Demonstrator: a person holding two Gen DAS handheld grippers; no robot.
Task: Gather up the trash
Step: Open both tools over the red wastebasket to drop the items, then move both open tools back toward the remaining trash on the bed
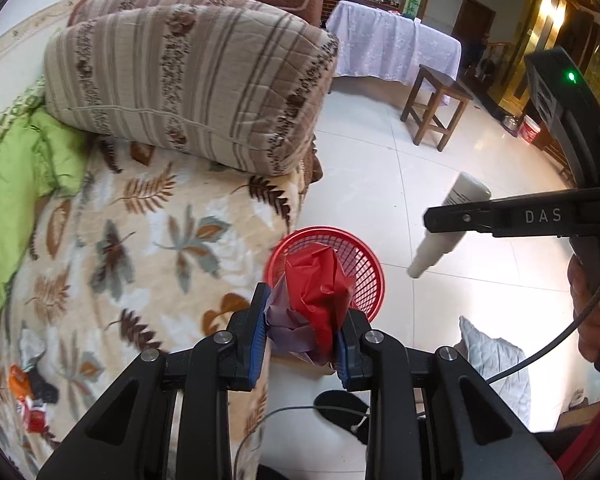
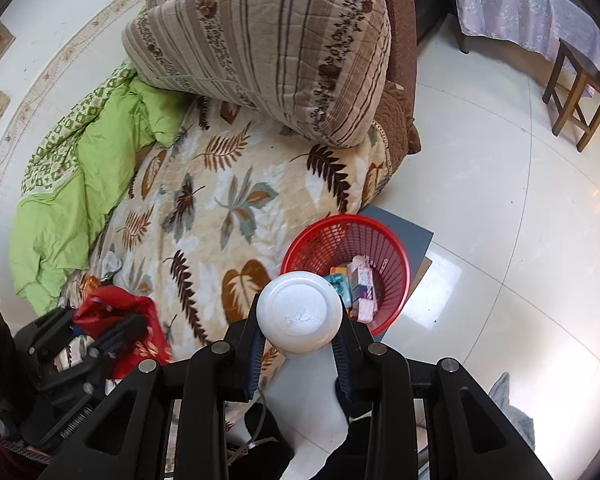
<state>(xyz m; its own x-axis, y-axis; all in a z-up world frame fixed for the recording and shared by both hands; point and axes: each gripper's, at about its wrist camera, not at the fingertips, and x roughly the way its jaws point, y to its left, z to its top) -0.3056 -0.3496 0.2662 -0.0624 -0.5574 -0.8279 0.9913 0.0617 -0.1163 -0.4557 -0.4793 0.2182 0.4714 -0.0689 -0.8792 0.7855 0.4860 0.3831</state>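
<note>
My left gripper [image 1: 302, 334] is shut on a crumpled wad of red and pale purple wrapper [image 1: 314, 300], held just above and in front of the red mesh basket [image 1: 366, 258] on the floor beside the bed. My right gripper [image 2: 300, 334] is shut on a white plastic bottle [image 2: 300, 312], seen bottom-on, near the basket [image 2: 392, 248], which holds several small packages [image 2: 360, 286]. From the left wrist view the same bottle [image 1: 446, 224] hangs clamped in the right gripper's fingers [image 1: 500, 218] to the right of the basket. The left gripper [image 2: 100, 332] with its red wrapper shows at lower left.
A leaf-patterned blanket [image 1: 140, 232] covers the bed, with a striped folded quilt [image 1: 196, 80] and green bedding [image 1: 16, 184] on it. More wrappers [image 1: 32, 392] lie on the blanket's near edge. A wooden stool [image 1: 436, 104] and a cloth-covered table [image 1: 396, 44] stand across the white tile floor.
</note>
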